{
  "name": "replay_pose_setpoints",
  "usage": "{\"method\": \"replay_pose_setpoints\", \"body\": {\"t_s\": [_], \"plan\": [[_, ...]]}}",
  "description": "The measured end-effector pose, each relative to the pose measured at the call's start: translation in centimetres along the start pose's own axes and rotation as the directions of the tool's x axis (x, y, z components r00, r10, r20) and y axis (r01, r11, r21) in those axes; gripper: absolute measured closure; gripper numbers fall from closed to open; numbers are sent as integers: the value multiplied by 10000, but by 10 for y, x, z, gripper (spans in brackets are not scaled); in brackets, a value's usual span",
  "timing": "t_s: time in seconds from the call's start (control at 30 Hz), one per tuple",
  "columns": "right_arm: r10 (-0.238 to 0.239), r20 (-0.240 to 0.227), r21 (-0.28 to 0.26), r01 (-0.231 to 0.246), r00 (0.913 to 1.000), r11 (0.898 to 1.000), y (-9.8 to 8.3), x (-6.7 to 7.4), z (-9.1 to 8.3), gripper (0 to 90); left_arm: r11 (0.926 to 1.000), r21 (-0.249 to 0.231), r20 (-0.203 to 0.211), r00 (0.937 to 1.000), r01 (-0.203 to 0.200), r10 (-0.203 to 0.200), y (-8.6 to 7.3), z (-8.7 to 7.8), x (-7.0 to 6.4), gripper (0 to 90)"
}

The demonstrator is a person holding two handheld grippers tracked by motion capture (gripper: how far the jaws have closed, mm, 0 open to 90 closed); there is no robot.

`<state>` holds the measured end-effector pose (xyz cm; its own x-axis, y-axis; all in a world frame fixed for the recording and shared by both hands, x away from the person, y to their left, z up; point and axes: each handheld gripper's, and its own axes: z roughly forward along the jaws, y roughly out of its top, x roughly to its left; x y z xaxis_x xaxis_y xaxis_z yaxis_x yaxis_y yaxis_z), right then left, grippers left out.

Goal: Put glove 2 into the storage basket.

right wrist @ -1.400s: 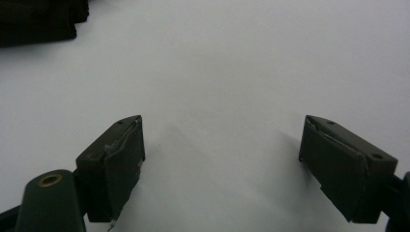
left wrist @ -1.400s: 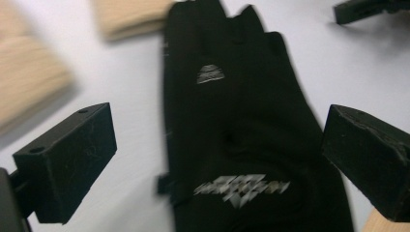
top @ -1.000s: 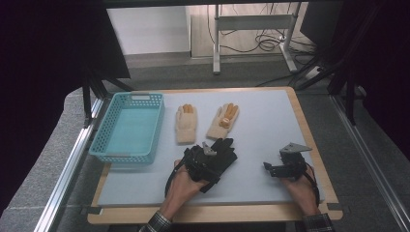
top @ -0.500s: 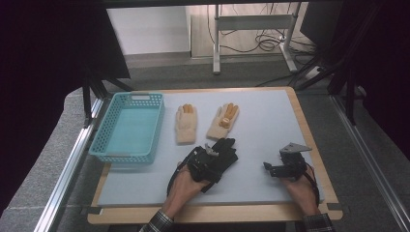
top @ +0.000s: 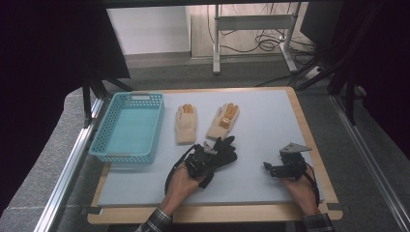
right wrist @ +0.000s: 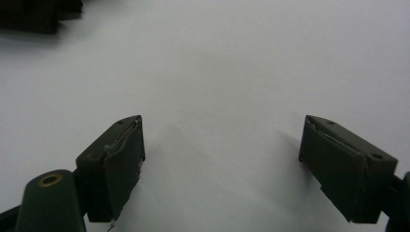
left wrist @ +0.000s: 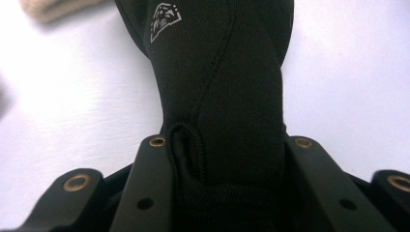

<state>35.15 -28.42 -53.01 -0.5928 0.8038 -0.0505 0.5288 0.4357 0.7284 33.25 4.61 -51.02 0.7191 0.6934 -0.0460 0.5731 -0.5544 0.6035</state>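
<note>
A black glove (top: pixel 226 151) lies on the pale mat near the middle, its cuff toward the person. My left gripper (top: pixel 212 155) has just been closing its jaws on that cuff. In the left gripper view the black glove (left wrist: pixel 227 82) is bunched and pinched between the jaws of the left gripper (left wrist: pixel 226 145). Two beige knitted gloves (top: pixel 185 124) (top: pixel 222 121) lie flat side by side just beyond it. My right gripper (top: pixel 269 167) rests at the right front of the mat. In its own view the right gripper (right wrist: pixel 222 145) stands open over bare mat.
A light blue plastic basket (top: pixel 140 96) stands at the left of the mat (top: pixel 270 121). The wooden table edge (top: pixel 309 125) frames the mat. A corner of a beige glove (left wrist: pixel 63 7) shows beyond the black one.
The left gripper's jaws have closed on the black glove's cuff. Both hands and the beige gloves stay where they were.
</note>
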Motion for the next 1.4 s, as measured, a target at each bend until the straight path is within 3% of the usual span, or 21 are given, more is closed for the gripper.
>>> {"method": "replay_pose_setpoints", "body": {"t_s": [0.23, 0.5, 0.7, 0.9, 1.1, 1.2, 1.4], "plan": [[5, 4, -1, -5, 10000, 10000, 0, 0, 0, 158, 9986, -510, 200, 9997, 172, -162, 10, -23, 7, 687], [-3, 10, -1, 3, 10000, 10000, 0, 0, 0, 158, 9953, -743, 13, 9980, 625, -626, 18, -46, 34, 679], [-32, 9, -10, 32, 10000, 10000, 0, 0, 0, 159, 9943, -811, -743, 9944, 697, -757, 21, -66, 56, 673], [10, 4, -3, -10, 10000, 10000, 0, 0, 0, 158, 9904, -942, -1348, 9844, 1008, -1130, 21, -85, 80, 670], [2, -1, -3, -2, 10000, 10000, 0, 0, 0, 158, 9833, -1045, -1986, 9657, 1490, -1675, 14, -105, 109, 668], [4, 0, -2, -4, 10000, 10000, 0, 0, 0, 158, 9751, -1180, -2312, 9498, 1876, -2107, 9, -115, 127, 667], [7, -2, -3, -7, 10000, 10000, 0, 0, 0, 158, 9558, -1256, -2945, 9100, 2660, -2919, -5, -134, 165, 662]]}}
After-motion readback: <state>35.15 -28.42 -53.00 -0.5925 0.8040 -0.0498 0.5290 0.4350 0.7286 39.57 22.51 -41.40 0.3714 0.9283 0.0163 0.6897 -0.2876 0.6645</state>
